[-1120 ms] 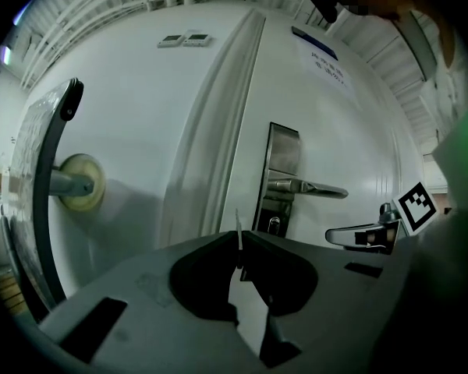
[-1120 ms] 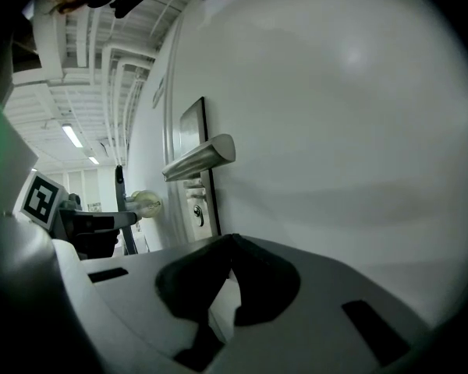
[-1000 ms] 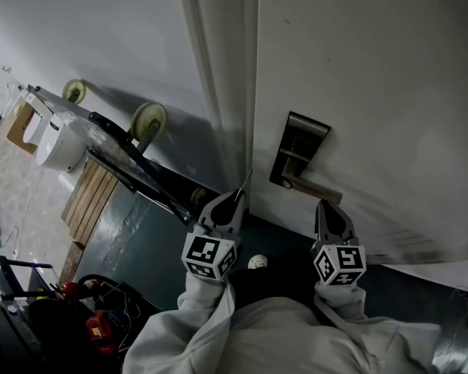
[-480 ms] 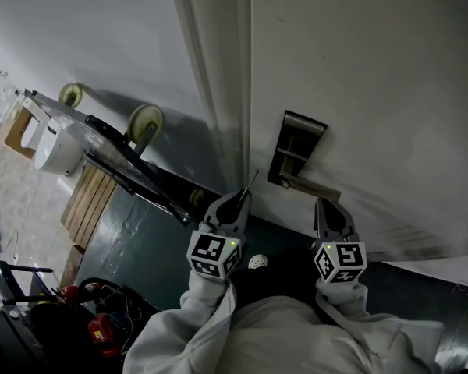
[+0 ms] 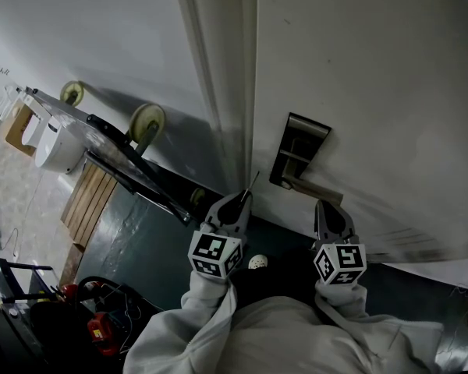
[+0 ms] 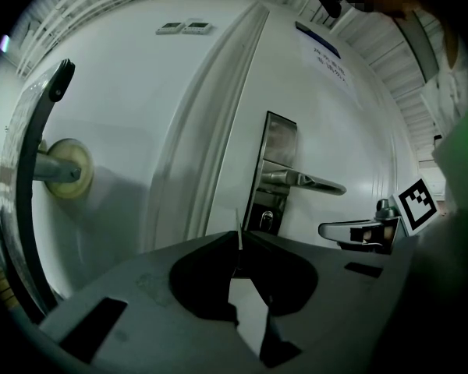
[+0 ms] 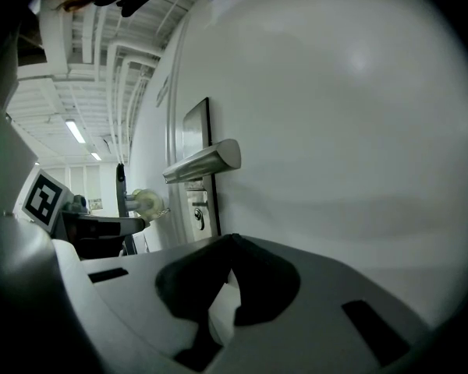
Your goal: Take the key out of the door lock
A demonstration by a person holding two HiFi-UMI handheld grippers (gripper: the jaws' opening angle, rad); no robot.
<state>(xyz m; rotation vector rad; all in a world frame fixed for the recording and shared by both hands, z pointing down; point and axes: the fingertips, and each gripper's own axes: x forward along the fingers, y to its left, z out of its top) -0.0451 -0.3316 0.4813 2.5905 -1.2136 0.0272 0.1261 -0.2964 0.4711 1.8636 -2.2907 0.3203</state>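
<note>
A thin metal key [image 5: 253, 182] sticks out of the tip of my left gripper [image 5: 239, 199], which is shut on it, clear of the door. In the left gripper view the key's blade [image 6: 237, 224] stands between the closed jaws of the left gripper [image 6: 239, 241], in front of the lock's keyhole [image 6: 267, 221]. The keyhole sits on a steel lock plate [image 5: 295, 148] under the lever handle [image 5: 318, 189]. My right gripper [image 5: 328, 206] is shut with nothing in it, just below the handle [image 7: 206, 162]; the right gripper [image 7: 232, 238] faces the white door, with the keyhole [image 7: 198, 218] to its left.
A folded trolley with cream wheels [image 5: 147, 121] leans on the wall to the left of the door frame [image 5: 218, 92]. A white appliance [image 5: 58, 142], a wooden pallet [image 5: 90, 197] and red tools [image 5: 100, 327] lie on the floor at the left. A notice [image 6: 327, 57] hangs on the door.
My left gripper with the key has drifted slightly to the right, toward the lock plate. The right gripper has stayed where it was.
</note>
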